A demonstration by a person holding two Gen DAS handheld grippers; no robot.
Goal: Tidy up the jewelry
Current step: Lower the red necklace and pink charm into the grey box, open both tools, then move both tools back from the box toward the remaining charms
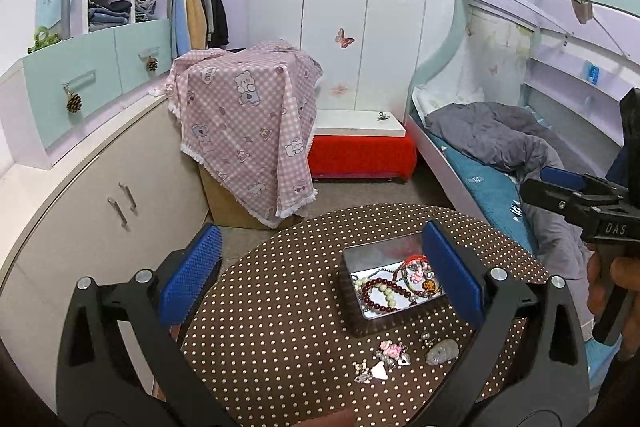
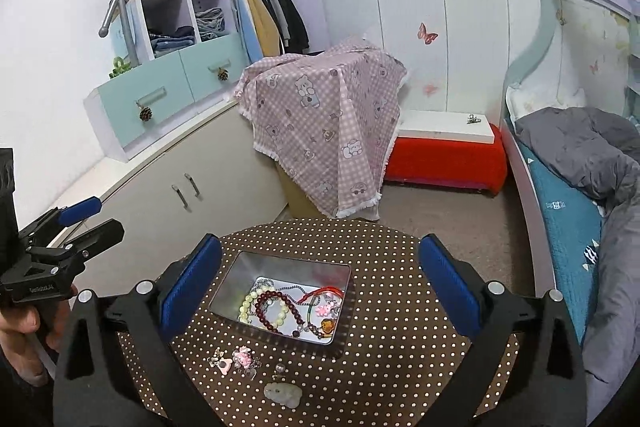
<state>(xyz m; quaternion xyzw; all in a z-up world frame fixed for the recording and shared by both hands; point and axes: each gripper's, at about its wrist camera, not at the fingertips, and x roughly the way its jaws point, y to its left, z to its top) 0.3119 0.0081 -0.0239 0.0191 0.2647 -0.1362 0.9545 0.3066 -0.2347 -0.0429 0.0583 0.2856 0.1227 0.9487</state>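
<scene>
"DAS" on right gripper (image 1: 560, 193)

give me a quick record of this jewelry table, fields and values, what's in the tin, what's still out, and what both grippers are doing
surface: round table under a brown polka-dot cloth
container: open metal tin
in tin: dark red bead bracelet, pale bead bracelet, chains, red cord
still out: pale carved pendant, pink charm cluster, small charms
left gripper: jaws open, empty, above the table
right gripper: jaws open, empty, above the tin

A shiny metal tin (image 2: 280, 267) sits on matt dotted cloth (image 2: 392, 367); the bead bracelets (image 2: 276, 307) are glossy.
</scene>
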